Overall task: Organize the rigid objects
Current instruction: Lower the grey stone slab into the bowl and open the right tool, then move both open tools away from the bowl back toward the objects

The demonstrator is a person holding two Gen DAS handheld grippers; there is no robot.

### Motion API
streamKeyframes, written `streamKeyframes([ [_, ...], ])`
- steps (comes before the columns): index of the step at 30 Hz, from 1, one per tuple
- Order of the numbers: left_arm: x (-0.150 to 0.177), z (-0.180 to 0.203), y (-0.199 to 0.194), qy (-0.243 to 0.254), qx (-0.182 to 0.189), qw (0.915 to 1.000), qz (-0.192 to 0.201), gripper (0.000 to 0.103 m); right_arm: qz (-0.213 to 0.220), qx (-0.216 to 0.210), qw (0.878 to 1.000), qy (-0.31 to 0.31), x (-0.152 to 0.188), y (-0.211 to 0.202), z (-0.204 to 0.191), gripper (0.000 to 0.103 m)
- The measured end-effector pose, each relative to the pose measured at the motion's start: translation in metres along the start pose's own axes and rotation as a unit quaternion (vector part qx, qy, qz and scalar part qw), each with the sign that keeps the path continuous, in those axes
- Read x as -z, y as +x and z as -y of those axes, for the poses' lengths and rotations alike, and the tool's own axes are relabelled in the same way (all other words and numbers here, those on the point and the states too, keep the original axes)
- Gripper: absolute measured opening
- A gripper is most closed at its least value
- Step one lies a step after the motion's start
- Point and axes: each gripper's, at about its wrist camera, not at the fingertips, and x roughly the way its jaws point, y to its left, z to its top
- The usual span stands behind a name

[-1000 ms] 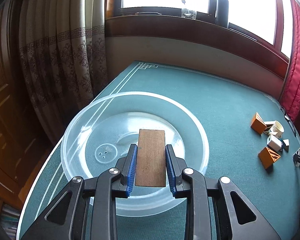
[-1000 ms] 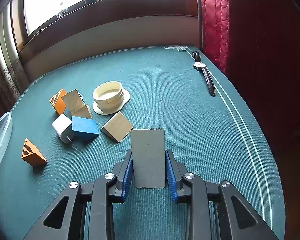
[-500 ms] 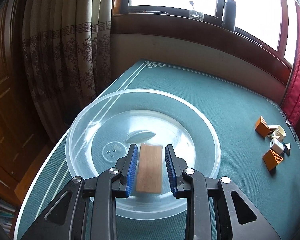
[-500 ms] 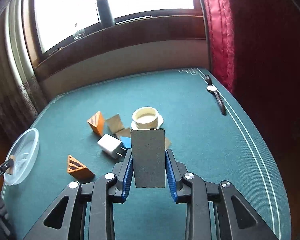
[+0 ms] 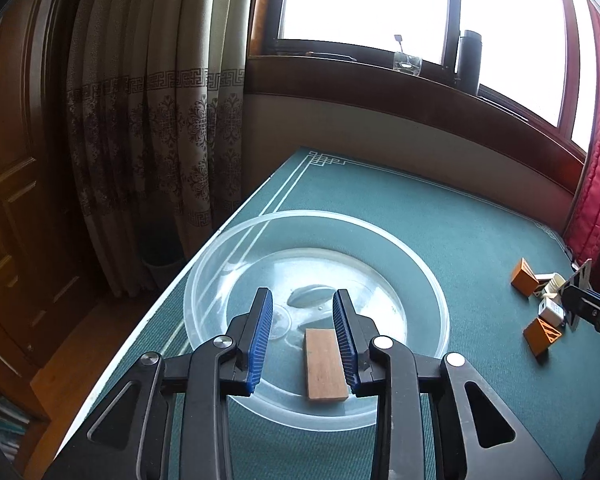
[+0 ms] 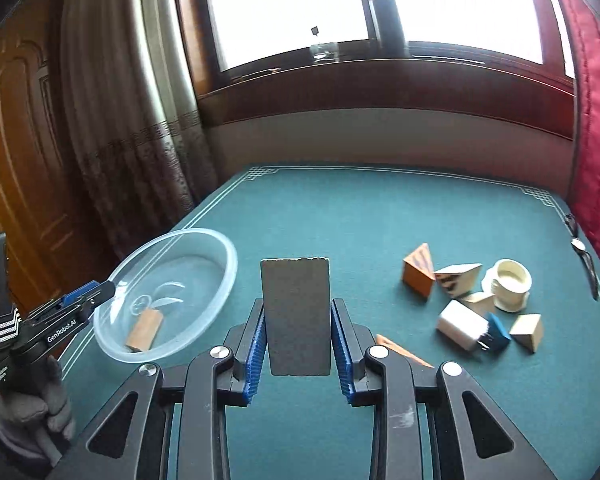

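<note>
Wooden slab [image 5: 325,364] dropped flat into clear bowl [image 5: 432,292]; left tongs [image 5: 302,338] opening, empty; right tongs [image 6: 296,344] clenching grey slab [image 6: 296,314].

Around the green table [image 6: 380,216]
Wristwatch [image 6: 584,258] lies at the table's right edge; patterned curtain [image 5: 148,120] hangs left of it; glass [image 5: 407,63] and dark bottle [image 5: 469,60] stand on the sill behind.
</note>
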Motion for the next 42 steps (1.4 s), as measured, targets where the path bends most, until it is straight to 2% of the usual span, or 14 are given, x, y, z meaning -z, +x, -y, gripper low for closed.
streamKeyframes([
  [5, -0.002, -0.013, -0.009, -0.011, -0.01, 0.9998, 0.011, 0.033, -0.013, -0.045, 0.998, -0.031, -0.005, 0.023, -0.044, 0.032],
  [10, -0.003, -0.021, -0.014, -0.021, -0.018, 0.9995, 0.017, 0.033, -0.027, -0.072, 0.996, -0.047, -0.006, 0.045, -0.074, 0.032],
  [22, -0.003, -0.025, -0.014, -0.021, -0.02, 0.9994, 0.016, 0.033, -0.038, -0.106, 0.992, -0.058, -0.01, 0.076, -0.103, 0.035],
  [25, -0.002, -0.025, -0.014, -0.023, -0.023, 0.9993, 0.018, 0.046, -0.036, -0.112, 0.992, -0.055, -0.006, 0.074, -0.1, 0.04],
  [31, 0.001, -0.021, -0.014, -0.017, -0.025, 0.9993, 0.02, 0.049, -0.042, -0.101, 0.993, -0.05, 0.006, 0.071, -0.09, 0.04],
  [39, 0.002, -0.009, -0.017, -0.005, -0.027, 0.9994, 0.023, 0.071, -0.039, -0.083, 0.995, -0.042, 0.019, 0.057, -0.078, 0.041],
  [42, 0.001, -0.004, -0.017, 0.002, -0.029, 0.9993, 0.023, 0.075, -0.039, -0.076, 0.996, -0.034, 0.024, 0.055, -0.072, 0.051],
])
